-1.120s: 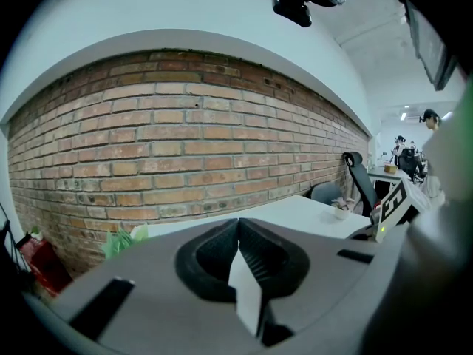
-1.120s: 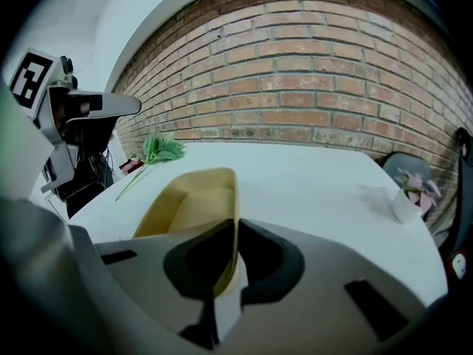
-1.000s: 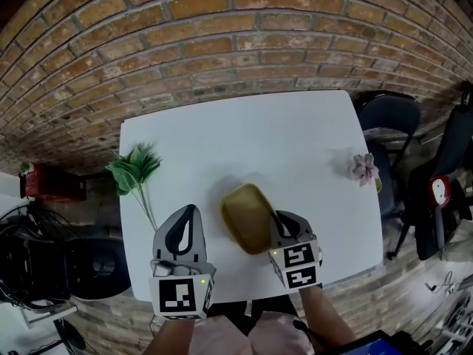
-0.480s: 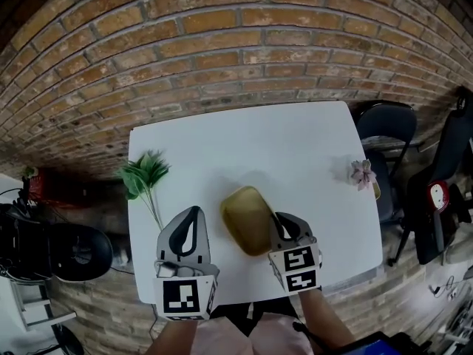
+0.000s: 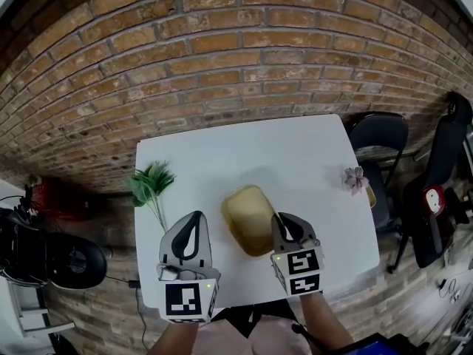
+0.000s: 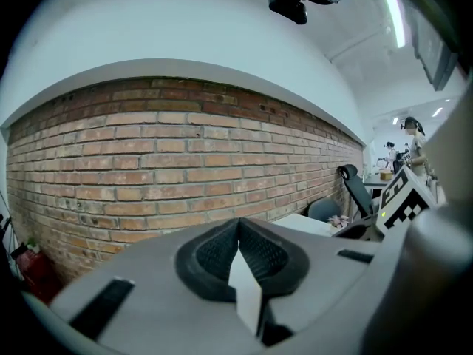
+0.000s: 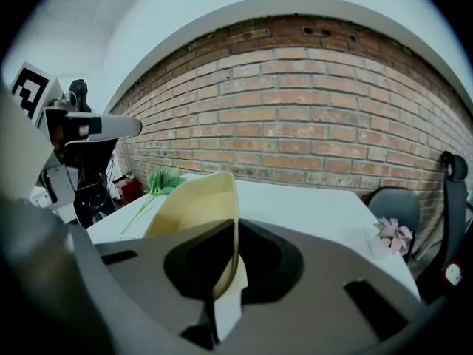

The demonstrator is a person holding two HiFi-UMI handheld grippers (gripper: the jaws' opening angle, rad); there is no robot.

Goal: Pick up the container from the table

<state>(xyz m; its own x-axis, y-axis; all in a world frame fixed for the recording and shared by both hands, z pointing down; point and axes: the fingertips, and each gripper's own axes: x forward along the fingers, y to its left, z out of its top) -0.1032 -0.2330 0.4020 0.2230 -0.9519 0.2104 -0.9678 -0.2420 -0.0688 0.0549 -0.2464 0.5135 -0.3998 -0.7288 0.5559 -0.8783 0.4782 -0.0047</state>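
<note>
Yellow container [image 5: 250,217] is pinched by one thin rim wall between the fingers of the right gripper [image 5: 279,226], its body reaching ahead of them over the white table [image 5: 295,150]. Left gripper [image 5: 191,234] is closed on nothing, just beside it. Risk: the single-edge grip lets the container pivot or slip if the wrist tilts.
</note>
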